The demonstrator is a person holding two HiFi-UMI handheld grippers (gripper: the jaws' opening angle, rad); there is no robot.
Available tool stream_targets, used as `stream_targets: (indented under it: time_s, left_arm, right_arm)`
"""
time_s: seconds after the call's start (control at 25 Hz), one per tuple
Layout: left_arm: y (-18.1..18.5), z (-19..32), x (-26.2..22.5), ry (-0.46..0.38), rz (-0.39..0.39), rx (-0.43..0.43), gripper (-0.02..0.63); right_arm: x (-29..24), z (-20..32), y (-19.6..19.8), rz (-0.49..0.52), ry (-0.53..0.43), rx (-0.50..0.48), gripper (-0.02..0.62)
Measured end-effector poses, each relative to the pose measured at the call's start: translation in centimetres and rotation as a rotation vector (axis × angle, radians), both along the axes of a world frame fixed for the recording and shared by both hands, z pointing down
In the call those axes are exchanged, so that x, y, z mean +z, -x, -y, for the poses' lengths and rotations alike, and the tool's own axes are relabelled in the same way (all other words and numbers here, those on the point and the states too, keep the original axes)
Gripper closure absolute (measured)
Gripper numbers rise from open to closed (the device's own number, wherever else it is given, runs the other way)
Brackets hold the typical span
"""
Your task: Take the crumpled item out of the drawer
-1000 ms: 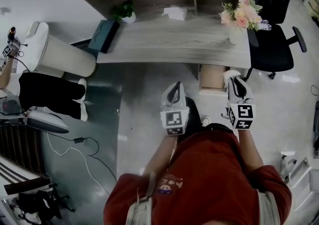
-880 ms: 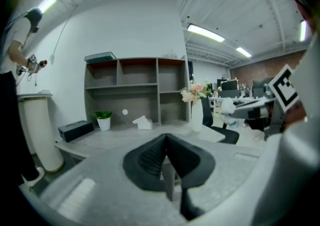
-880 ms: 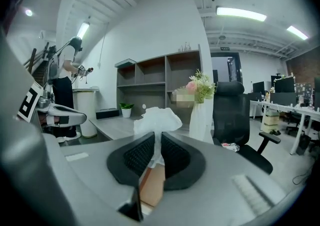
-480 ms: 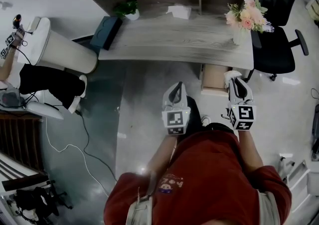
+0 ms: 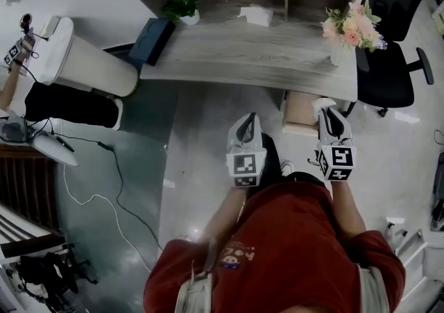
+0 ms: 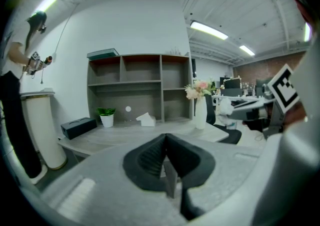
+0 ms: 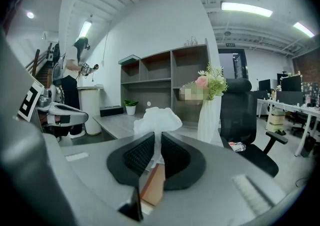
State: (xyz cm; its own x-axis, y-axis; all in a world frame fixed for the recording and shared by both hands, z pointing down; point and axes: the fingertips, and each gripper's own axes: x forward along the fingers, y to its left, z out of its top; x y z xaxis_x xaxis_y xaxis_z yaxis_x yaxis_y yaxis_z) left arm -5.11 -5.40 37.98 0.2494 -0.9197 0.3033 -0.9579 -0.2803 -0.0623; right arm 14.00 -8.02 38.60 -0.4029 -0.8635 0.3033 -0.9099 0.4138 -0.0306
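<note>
My right gripper (image 7: 154, 139) is shut on a crumpled white paper item (image 7: 157, 120), which bulges out above the jaws. In the head view this right gripper (image 5: 327, 109) hovers over the right edge of a light wooden drawer unit (image 5: 298, 110) under the desk, and the white item (image 5: 320, 103) shows at its tip. The drawer unit's brown edge (image 7: 152, 190) shows below the jaws. My left gripper (image 6: 165, 139) is shut with nothing in it. In the head view the left gripper (image 5: 244, 123) hangs over the floor, left of the drawer unit.
A grey desk (image 5: 250, 55) carries a flower vase (image 5: 350, 27), a tissue box (image 5: 253, 17), a potted plant (image 5: 184, 10) and a black box (image 5: 154, 37). A black office chair (image 5: 392, 62) stands at the right, a white cylinder bin (image 5: 83, 65) and a floor cable (image 5: 104, 190) at the left.
Both grippers stay where they were, the right one still gripping the white item. The head view has shifted slightly, and the person in black at the left has moved further left.
</note>
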Motion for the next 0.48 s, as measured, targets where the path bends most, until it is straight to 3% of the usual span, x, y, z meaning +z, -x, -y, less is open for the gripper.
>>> stream_targets:
  time_s: [0.48]
  left_arm:
    - [0.01,-0.23,0.95,0.026,0.004,-0.017,0.609]
  right_arm:
    - [0.99,-0.07,-0.13,-0.002,0.027,-0.017,0.552]
